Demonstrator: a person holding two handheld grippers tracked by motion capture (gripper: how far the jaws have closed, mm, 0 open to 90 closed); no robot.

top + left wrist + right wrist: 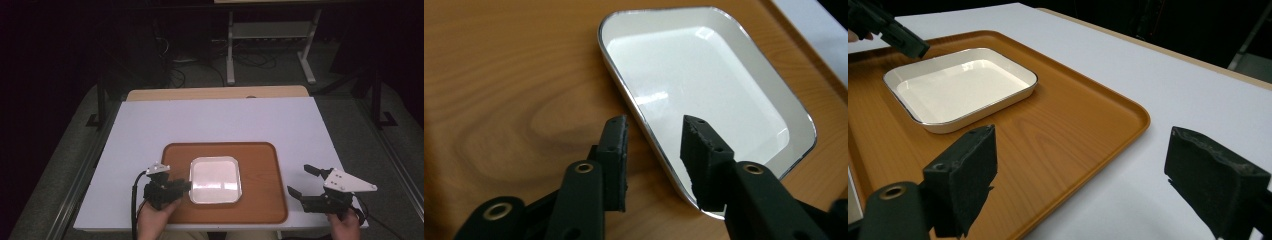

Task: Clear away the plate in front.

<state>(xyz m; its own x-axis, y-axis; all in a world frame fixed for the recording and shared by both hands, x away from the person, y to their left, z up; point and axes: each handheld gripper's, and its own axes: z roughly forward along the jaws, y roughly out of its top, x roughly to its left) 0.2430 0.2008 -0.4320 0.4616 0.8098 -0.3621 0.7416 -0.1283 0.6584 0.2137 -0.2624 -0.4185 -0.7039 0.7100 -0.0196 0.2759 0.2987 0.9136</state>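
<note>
Now the left tool [651, 131] sits over the near rim of the white square enamel dish [215, 180] on the brown wooden tray [260, 160]. Its jaws are half open, one each side of the rim, not pinching it. To grip well, slide deeper, then squeeze. The right tool [300, 181] waits wide open, holding nothing, over the white tabletop [215, 120].

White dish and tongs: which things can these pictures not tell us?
- High view: glare on the white dish hides its floor.
- Left gripper view: whether the left tongs, straddling the rim, touch it.
- Right gripper view: the wooden tray is cut by the left edge.
</note>
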